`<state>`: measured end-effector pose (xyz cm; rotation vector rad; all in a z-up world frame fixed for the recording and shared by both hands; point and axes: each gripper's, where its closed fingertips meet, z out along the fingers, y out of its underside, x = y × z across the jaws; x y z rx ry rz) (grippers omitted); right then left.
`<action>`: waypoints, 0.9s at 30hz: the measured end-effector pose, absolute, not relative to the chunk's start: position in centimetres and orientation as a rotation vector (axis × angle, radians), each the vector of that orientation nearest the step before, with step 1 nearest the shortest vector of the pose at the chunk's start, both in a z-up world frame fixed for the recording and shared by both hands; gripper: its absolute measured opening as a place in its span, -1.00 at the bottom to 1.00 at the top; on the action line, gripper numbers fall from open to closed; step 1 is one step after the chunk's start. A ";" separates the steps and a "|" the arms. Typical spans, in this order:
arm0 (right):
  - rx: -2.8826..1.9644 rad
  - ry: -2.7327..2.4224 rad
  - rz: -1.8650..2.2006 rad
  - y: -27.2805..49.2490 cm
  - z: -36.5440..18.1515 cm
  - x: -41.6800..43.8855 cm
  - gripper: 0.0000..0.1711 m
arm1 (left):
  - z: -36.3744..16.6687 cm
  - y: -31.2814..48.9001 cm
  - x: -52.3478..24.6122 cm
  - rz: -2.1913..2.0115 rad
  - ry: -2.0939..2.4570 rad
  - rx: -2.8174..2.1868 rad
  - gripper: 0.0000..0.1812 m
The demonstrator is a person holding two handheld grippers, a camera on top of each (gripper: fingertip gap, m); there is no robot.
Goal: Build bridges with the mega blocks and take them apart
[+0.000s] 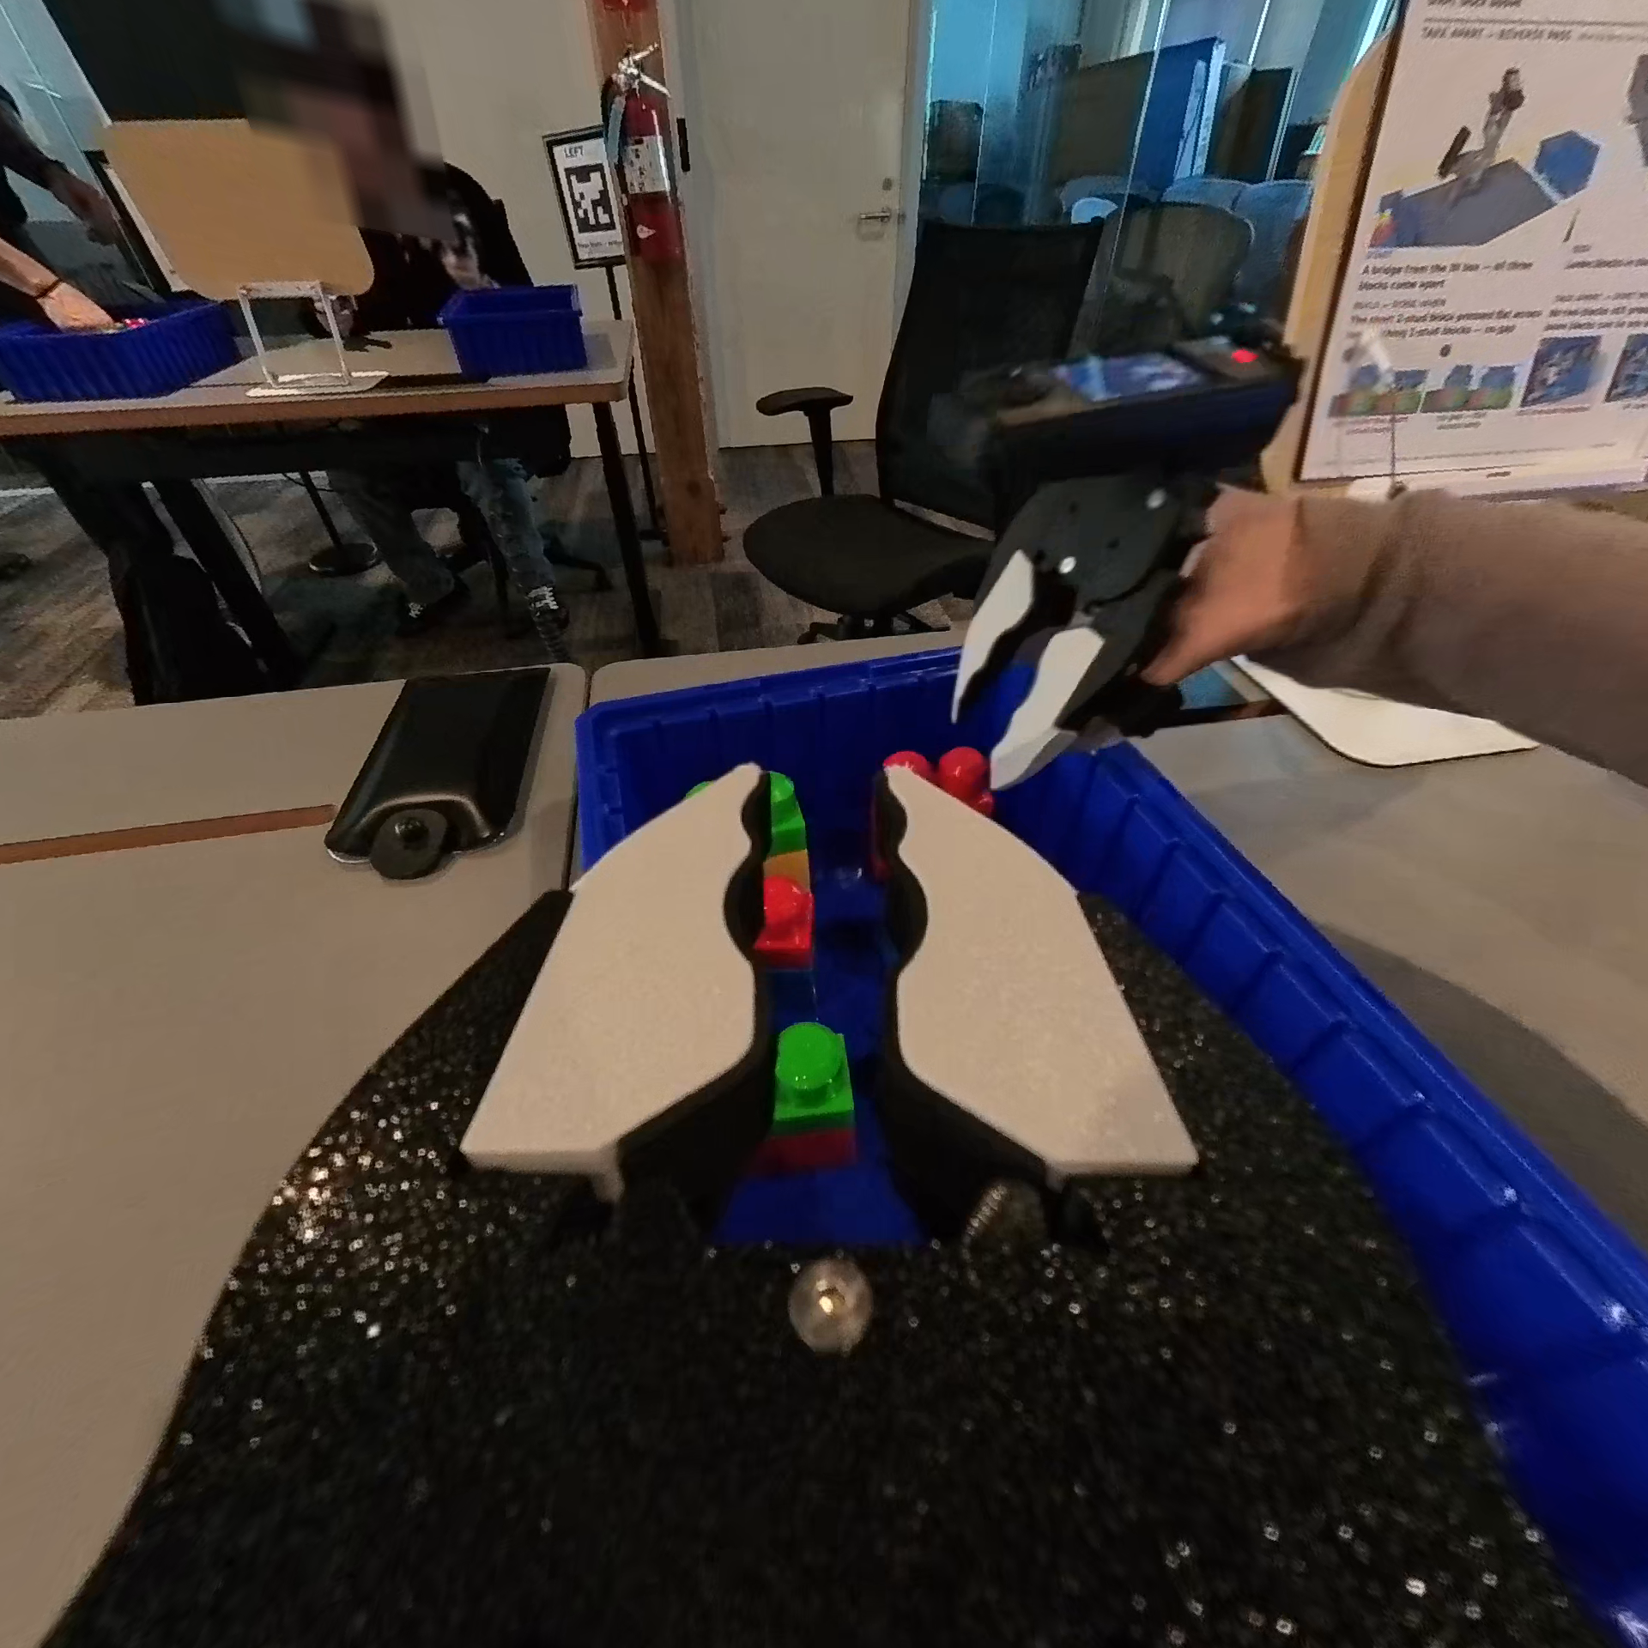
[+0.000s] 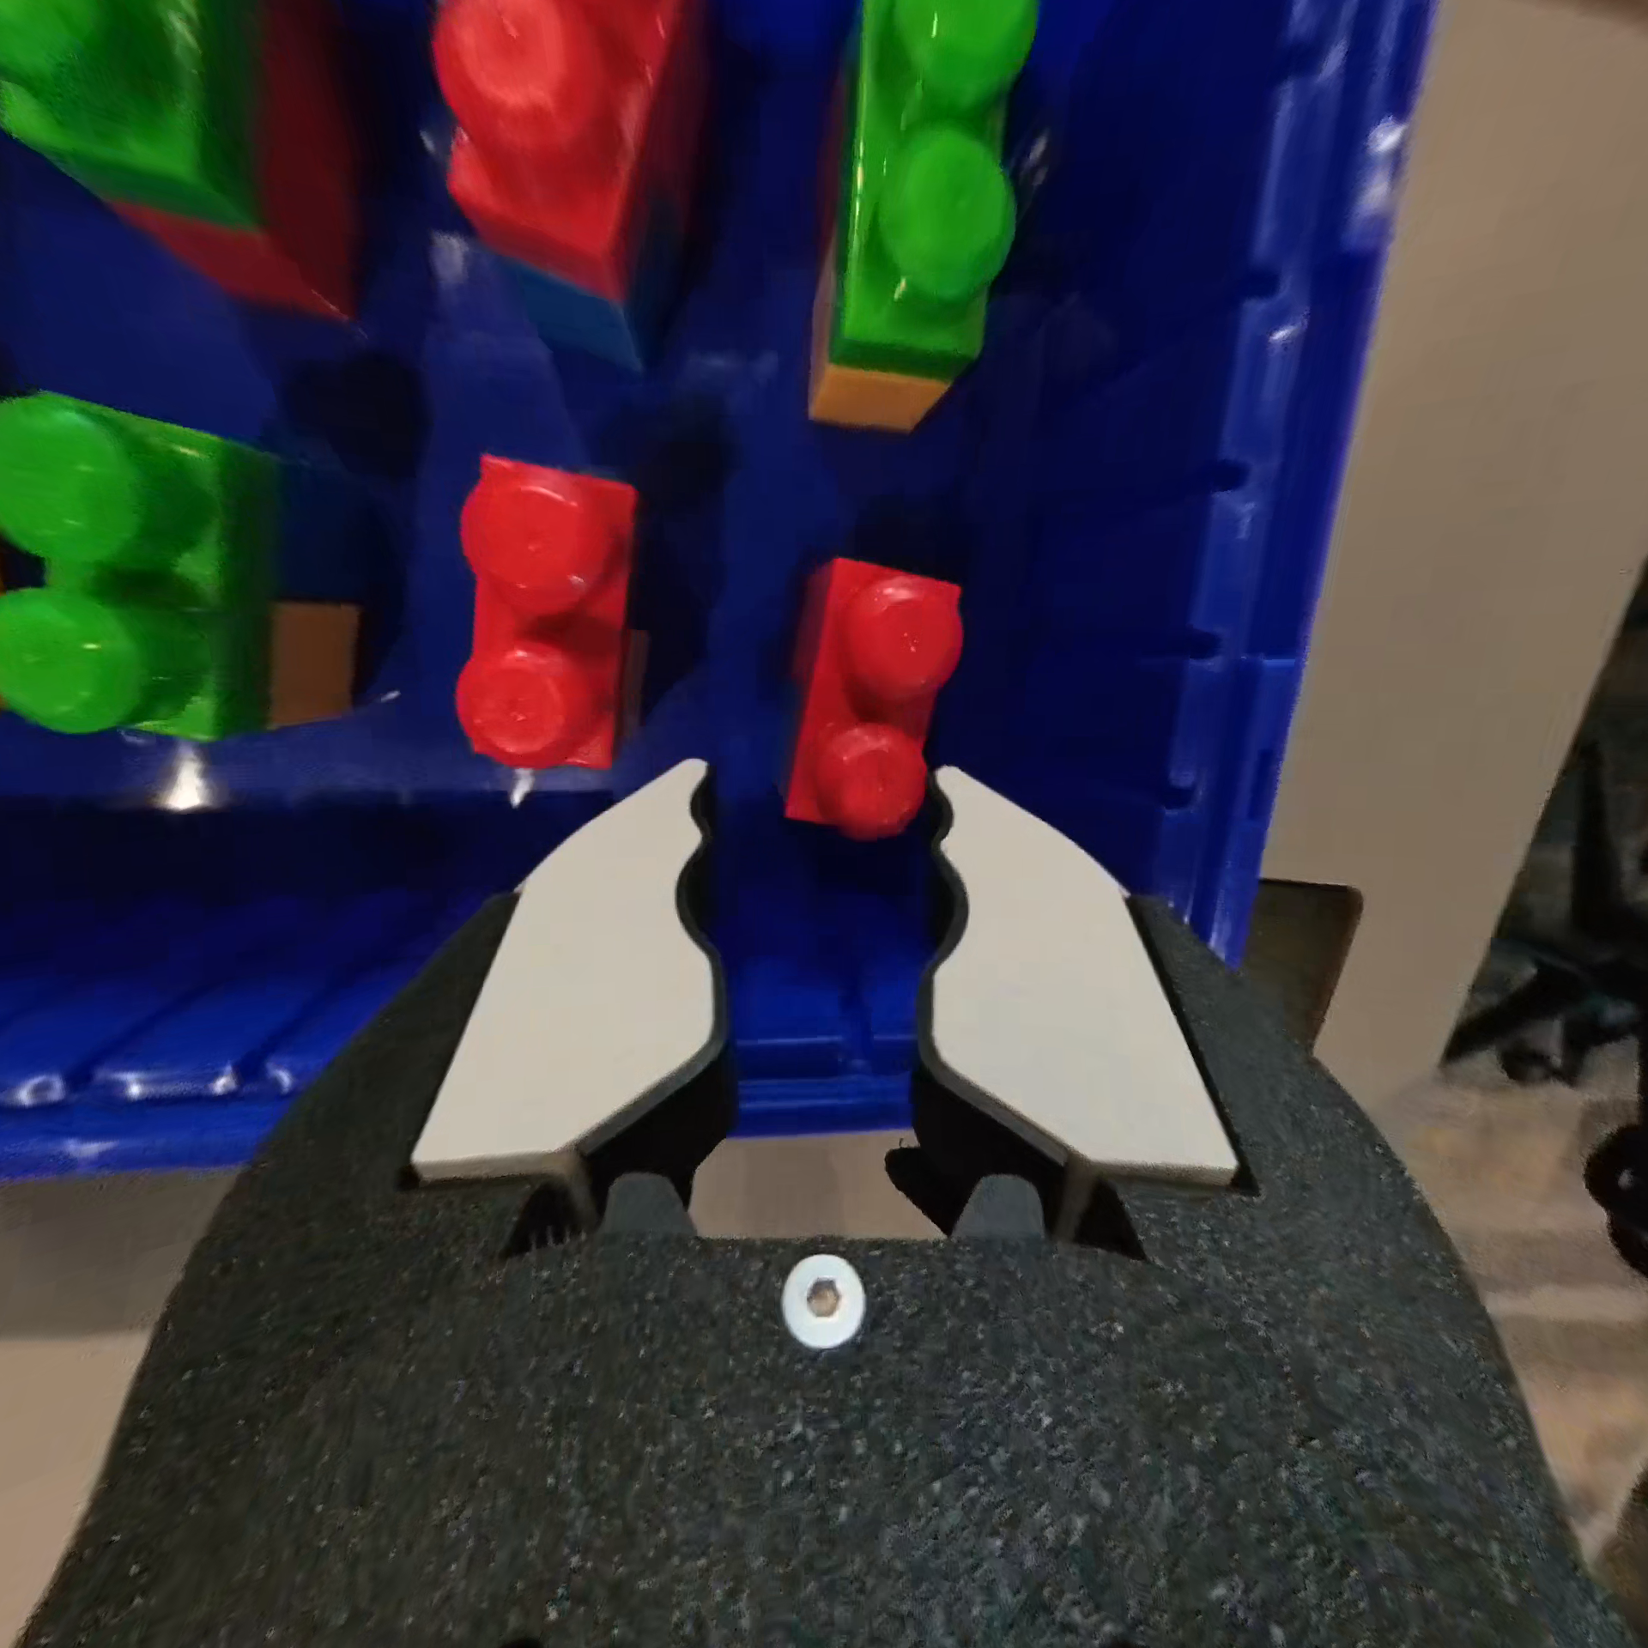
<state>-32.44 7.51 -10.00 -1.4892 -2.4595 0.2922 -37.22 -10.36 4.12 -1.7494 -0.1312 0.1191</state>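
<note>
A blue bin (image 1: 1248, 963) holds several mega block bridges in red, green, orange and blue. In the left wrist view my left gripper (image 1: 825, 785) is open above the bin, over a red-topped bridge (image 1: 785, 914) and a green-topped one (image 1: 811, 1083). My right gripper (image 1: 976, 753) is open at the bin's far right corner beside red studs (image 1: 959, 771). In the right wrist view my right gripper (image 2: 820, 780) is open, its tips either side of the near end of a red two-stud block (image 2: 878, 696). Another red block (image 2: 544, 611) lies to its left.
Green-topped bridges (image 2: 927, 205) (image 2: 116, 562) and a red-topped one (image 2: 553, 152) stand farther in the bin (image 2: 1284, 535). A black device (image 1: 446, 767) lies on the grey table (image 1: 178, 1025) left of the bin. An instruction board (image 1: 1498, 232) stands at the right. An office chair (image 1: 901, 499) and another table with blue bins are behind. Tip to tip, the grippers are about 25 cm apart.
</note>
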 end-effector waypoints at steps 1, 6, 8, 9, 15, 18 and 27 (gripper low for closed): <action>-1.507 -2.488 0.243 7.6 -10.7 -32.6 -0.47 | 4.0 -10.3 -37.3 0.119 -0.132 -1.752 -0.76; -1.614 -2.569 0.044 8.3 -13.2 -33.1 -0.35 | 3.7 -10.1 -37.5 0.113 -0.137 -1.765 -0.76; -1.669 -2.589 0.007 8.3 -14.0 -33.2 -0.30 | 3.6 -10.0 -37.5 0.110 -0.138 -1.767 -0.77; -1.695 -2.595 -0.002 8.3 -14.3 -33.3 -0.29 | 3.6 -10.0 -37.5 0.109 -0.137 -1.768 -0.76; -1.761 -2.634 0.019 7.9 -15.4 -33.4 -0.56 | 3.7 -10.0 -37.4 0.108 -0.132 -1.763 -0.76; -1.748 -2.633 0.032 7.9 -15.4 -33.4 -0.56 | 3.7 -9.9 -37.4 0.102 -0.129 -1.760 -0.76; -1.629 -2.531 0.187 7.7 -11.9 -34.3 -0.57 | 3.7 -9.8 -37.1 0.108 -0.118 -1.765 -0.76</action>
